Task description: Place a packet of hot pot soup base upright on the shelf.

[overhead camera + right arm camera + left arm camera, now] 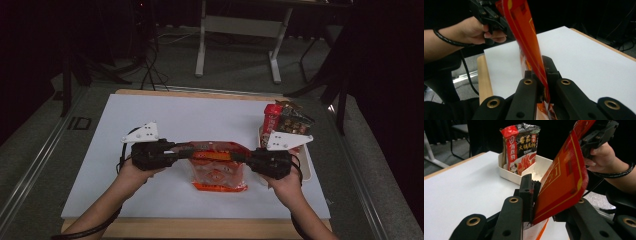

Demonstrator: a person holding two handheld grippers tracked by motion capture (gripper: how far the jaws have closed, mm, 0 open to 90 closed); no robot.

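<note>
At the white table's [150, 110] centre, toward 6 o'clock, an orange-red flat plastic sachet [218, 167] hangs between 2 tongs. The left gripper [182, 150] pinches its 9 o'clock corner, the right gripper [245, 156] its 3 o'clock corner. A cream tray [308, 167] with red-black packets [286, 121] sits toward 2 o'clock.

Orange-red packet [218, 167] held up between two grippers

The flat, glossy packet hangs over the white table [150, 120], its top edge stretched sideways, pinched at each end by the left gripper [176, 151] and right gripper [248, 157].
</note>
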